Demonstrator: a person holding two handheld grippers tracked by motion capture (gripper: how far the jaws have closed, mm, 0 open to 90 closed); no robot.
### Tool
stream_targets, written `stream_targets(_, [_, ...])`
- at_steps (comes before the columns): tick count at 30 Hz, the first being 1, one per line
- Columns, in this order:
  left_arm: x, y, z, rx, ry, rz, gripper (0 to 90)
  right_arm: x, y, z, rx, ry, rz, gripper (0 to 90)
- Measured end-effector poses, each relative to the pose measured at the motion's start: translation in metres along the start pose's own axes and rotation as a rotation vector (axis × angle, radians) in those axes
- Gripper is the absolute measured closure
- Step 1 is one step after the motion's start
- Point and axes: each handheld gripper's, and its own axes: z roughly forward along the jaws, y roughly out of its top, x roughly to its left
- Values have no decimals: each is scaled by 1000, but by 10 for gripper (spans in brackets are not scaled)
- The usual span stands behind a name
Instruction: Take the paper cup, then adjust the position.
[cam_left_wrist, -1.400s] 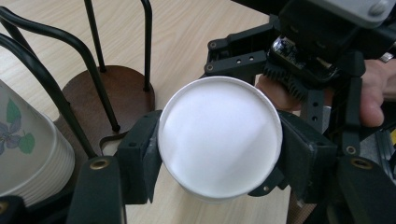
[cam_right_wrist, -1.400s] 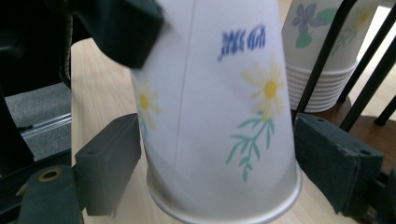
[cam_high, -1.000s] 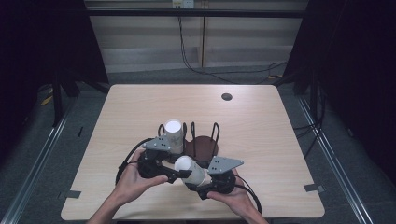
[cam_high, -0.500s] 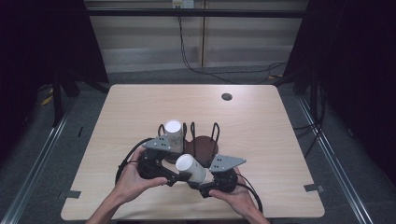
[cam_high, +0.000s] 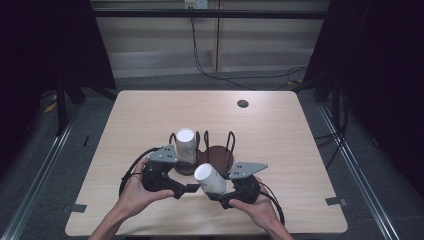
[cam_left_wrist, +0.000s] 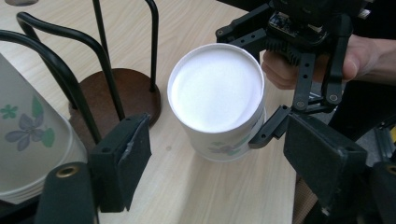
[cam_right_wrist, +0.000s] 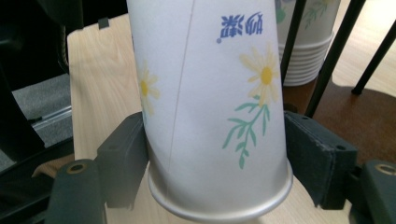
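Right gripper (cam_high: 212, 189) sits lower centre of the high view, jaws clamped on a paper cup (cam_high: 210, 178) near its rim. The cup is upside down and tilted, white base pointing up and toward the upper left of that frame. In the right gripper view the cup (cam_right_wrist: 210, 102) fills the centre, rim at the bottom edge, a pad pressing each side; it carries a daisy print and blue lettering. This gripper's jaws have just been closing, with the cup between them.

Left gripper (cam_high: 187, 189) is lower left of centre in the high view, held in the person's left hand (cam_high: 137, 192), tips aimed right toward the cup. Its jaws stand apart and have just been closing a little after springing wide. In the left gripper view both pads are clear of the cup (cam_left_wrist: 217, 100), which sits at frame centre with its white base facing the camera, not touched by them. The right gripper (cam_left_wrist: 273, 123) comes in from the upper right there.

Cup stack (cam_high: 185, 145) stands upside down at the left side of the wire rack (cam_high: 217, 150), mid-frame in the high view, just above the left gripper. The rack has a round dark-brown base and black wire loops. Table (cam_high: 280, 130) is light wood, with a small dark round spot (cam_high: 243, 104) toward the upper right.
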Motion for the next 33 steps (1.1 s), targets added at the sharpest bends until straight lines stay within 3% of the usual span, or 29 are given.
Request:
stream_targets(6, [2, -5, -1, 33, 11, 35, 230, -2, 2, -1, 32, 0, -2, 261])
stream_targets(14, [3, -9, 0, 37, 26, 90, 207, -4, 2, -3, 79, -4, -14, 268])
stream_targets(19, [2, -11, 2, 60, 36, 113, 208, -4, 3, 0, 129, 9, -44, 270])
stream_targets(24, [2, -14, 3, 45, 66, 114, 220, -4, 5, 0, 169, 13, -50, 272])
stream_targets(33, [4, -17, 5, 74, 59, 99, 218, -4, 5, 7, 246, 13, -85, 272])
